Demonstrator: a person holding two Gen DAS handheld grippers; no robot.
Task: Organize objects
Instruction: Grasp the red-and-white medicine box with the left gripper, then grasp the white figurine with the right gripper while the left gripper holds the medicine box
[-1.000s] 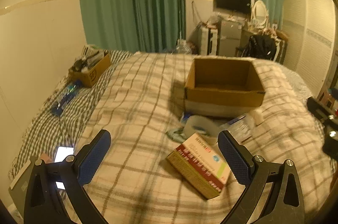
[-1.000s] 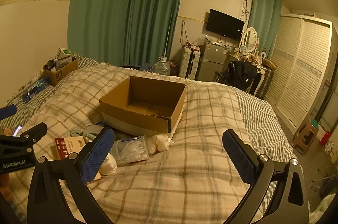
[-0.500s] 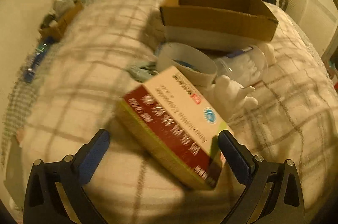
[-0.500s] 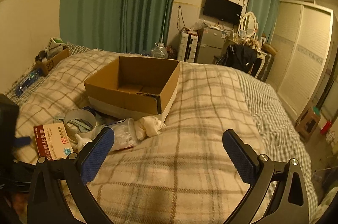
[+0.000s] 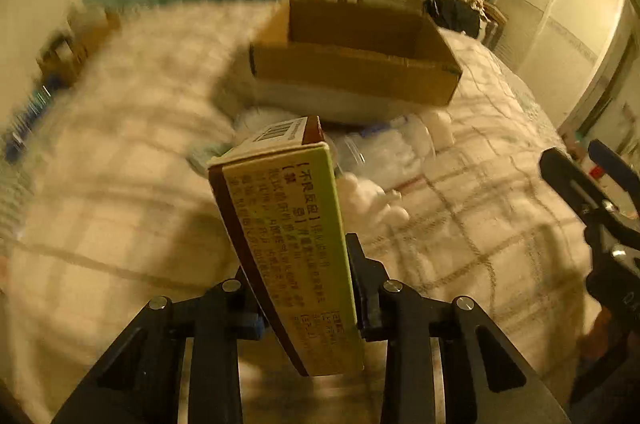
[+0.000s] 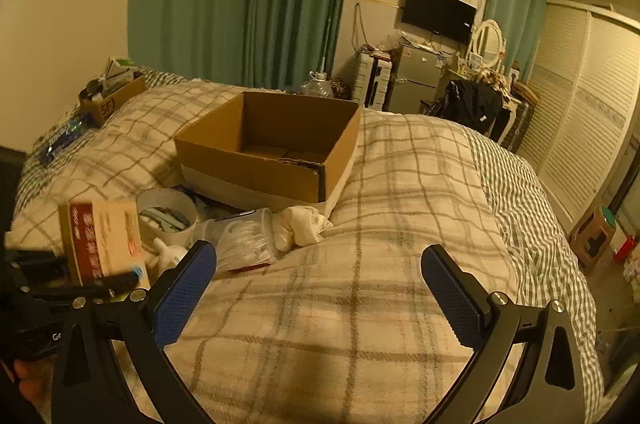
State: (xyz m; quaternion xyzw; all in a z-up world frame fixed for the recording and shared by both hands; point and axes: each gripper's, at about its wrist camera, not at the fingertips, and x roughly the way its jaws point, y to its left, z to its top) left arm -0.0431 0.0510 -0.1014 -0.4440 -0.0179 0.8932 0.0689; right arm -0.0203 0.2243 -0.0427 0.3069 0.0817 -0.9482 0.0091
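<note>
Jaws: left gripper (image 5: 306, 300) clamps medicine box (image 5: 288, 236) (green-sided, red-trimmed) | right gripper (image 6: 319, 286) spread

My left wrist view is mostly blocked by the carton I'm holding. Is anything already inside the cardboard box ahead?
Observer: The right wrist view shows the cardboard box with a bare floor where visible.
Operator: What's the right gripper doing?
Observer: The right gripper has its fingers wide apart, holding nothing.
Operator: What's hidden behind my carton?
Observer: A white roll lying beside the carton, in front of the cardboard box.
</note>
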